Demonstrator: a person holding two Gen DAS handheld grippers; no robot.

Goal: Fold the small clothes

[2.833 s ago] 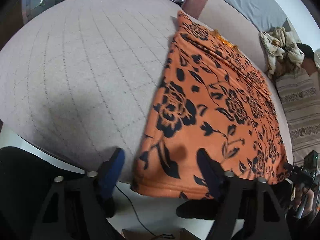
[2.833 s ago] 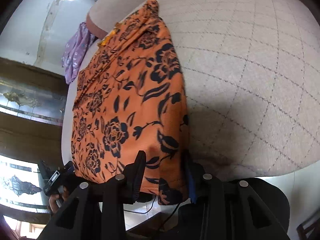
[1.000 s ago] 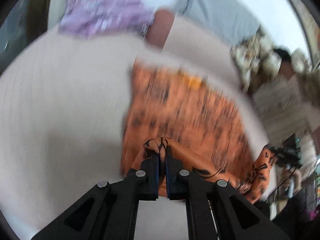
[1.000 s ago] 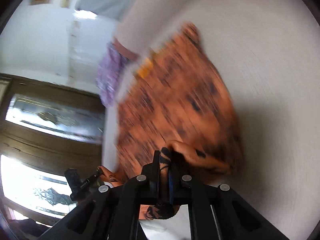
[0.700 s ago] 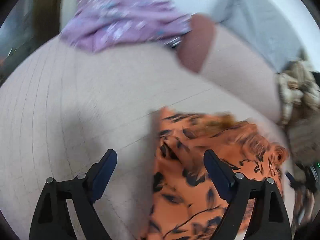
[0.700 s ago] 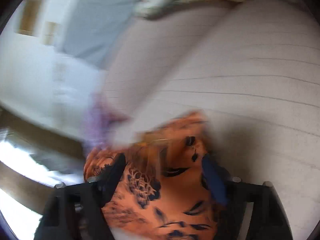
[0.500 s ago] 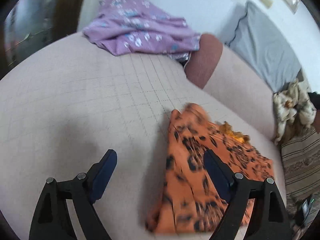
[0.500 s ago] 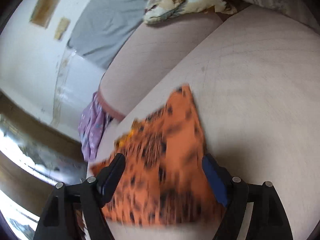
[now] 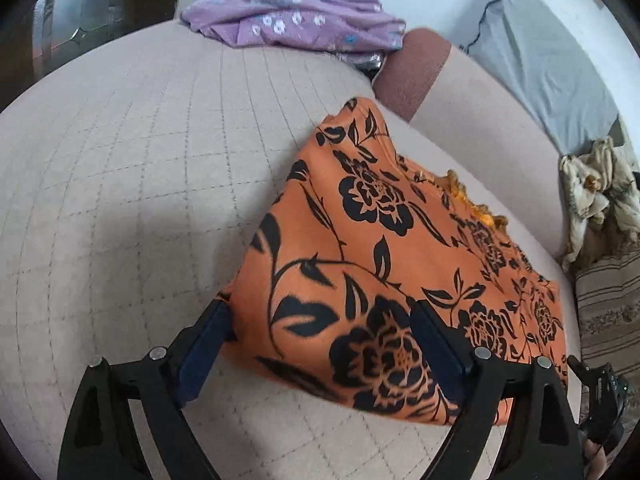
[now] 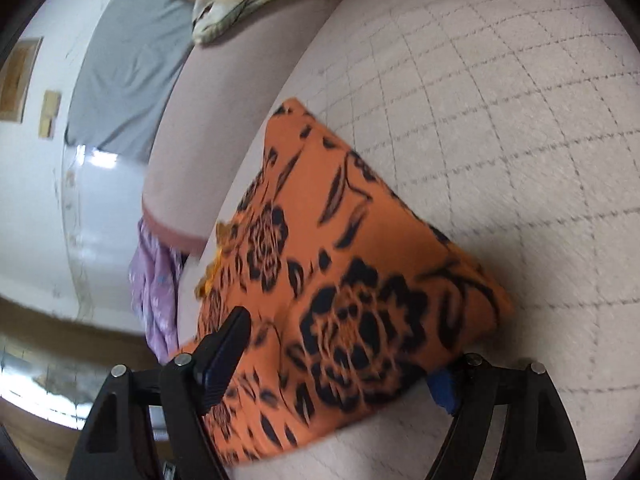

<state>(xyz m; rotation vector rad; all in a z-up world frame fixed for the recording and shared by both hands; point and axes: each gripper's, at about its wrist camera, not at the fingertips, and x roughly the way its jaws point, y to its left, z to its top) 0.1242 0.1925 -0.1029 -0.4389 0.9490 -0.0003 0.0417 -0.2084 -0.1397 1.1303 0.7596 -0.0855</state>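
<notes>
An orange cloth with black flowers (image 9: 380,240) lies folded in half on a quilted beige cushion (image 9: 120,160). Its fold faces me. In the left wrist view my left gripper (image 9: 320,320) straddles the near left corner of the fold. Its jaws are closing, with the cloth between them, and the pads do not squeeze it. In the right wrist view the same cloth (image 10: 340,272) fills the middle. My right gripper (image 10: 340,356) straddles the near right corner with its jaws closing. The cloth lies over the right finger and hides most of it.
A purple flowered garment (image 9: 288,24) lies at the cushion's far end by a brown armrest (image 9: 408,72). A grey pillow (image 9: 540,60), a cream crumpled cloth (image 9: 596,196) and a striped cushion (image 9: 608,300) line the right side. Bare quilted surface extends left of the cloth.
Both grippers, shut on the lifted hem a second ago, have opened and let it go. The cloth now lies folded over, and both grippers have sunk to its near fold.
</notes>
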